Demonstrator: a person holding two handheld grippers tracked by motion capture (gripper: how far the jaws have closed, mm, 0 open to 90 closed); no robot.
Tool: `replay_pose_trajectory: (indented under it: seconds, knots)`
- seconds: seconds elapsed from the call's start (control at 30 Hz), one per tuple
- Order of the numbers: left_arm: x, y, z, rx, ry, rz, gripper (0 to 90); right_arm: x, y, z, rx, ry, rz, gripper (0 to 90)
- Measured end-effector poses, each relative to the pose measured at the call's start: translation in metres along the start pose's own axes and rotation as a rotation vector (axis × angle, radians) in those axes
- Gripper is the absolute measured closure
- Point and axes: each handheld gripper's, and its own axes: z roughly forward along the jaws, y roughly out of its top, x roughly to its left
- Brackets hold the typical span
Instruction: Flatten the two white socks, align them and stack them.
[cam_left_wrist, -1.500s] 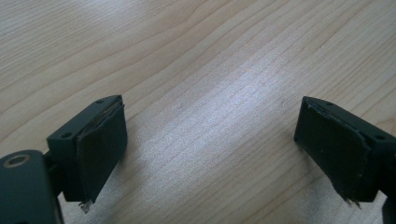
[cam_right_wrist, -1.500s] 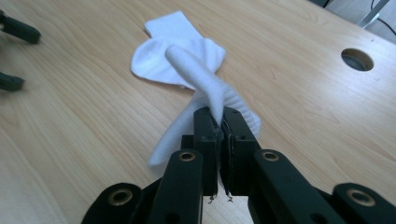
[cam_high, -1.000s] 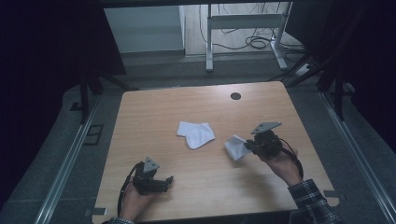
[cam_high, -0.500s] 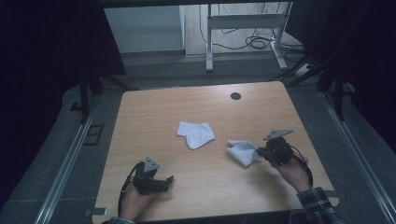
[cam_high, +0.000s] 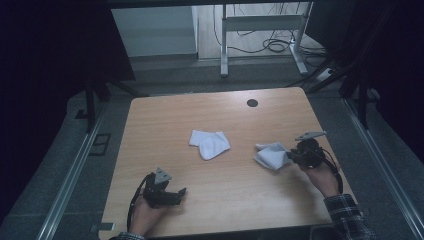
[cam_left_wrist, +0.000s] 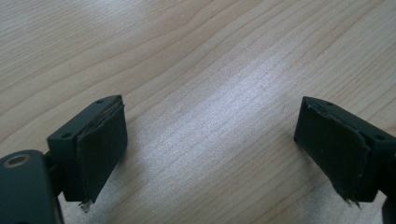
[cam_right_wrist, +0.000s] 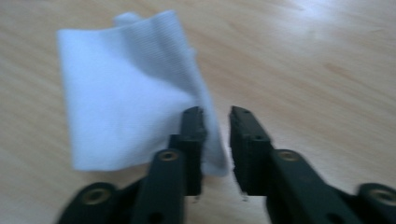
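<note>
A wooden bench (cam_high: 225, 200) was seen from above, with a person's forearms coming in from the near edge. The right hand-held gripper (cam_high: 292, 156) sat near the bench's right side, at the edge of a crumpled white cloth (cam_high: 272, 155) that lay on the wood. In the right gripper view, its jaws had just been opening: a narrow gap stood between them, and the cloth's (cam_right_wrist: 126, 98) near edge hung in that gap against one pad, no longer pinched. A second white cloth (cam_high: 210, 143) lay folded near the middle of the bench, well apart from both grippers. The left hand-held gripper (cam_high: 172, 195) rested low near the front left of the bench, released, its jaws spread wide over bare wood with nothing between them (cam_left_wrist: 210, 154).
</note>
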Motion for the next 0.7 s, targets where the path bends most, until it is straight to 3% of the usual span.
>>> replay_pose_trajectory:
  seconds: [0.2, 0.3, 0.43, 0.7]
  knots:
    - [-0.001, 0.0, 0.0, -0.001, 0.001, -0.006, 9.6, -0.003, 0.008, -0.011, -0.041, 0.019, 0.013, 67.7]
    - [-0.001, 0.001, 0.0, 0.002, 0.002, -0.006, 9.6, 0.004, 0.014, -0.019, -0.062, 0.067, 0.005, 66.2]
    - [-0.001, 0.001, 0.0, 0.002, 0.002, -0.006, 9.6, 0.02, 0.017, -0.018, -0.074, 0.143, -0.008, 65.9]
    - [-0.001, 0.0, 0.0, 0.0, 0.001, -0.006, 9.6, 0.061, 0.02, -0.004, -0.04, 0.276, -0.094, 77.6]
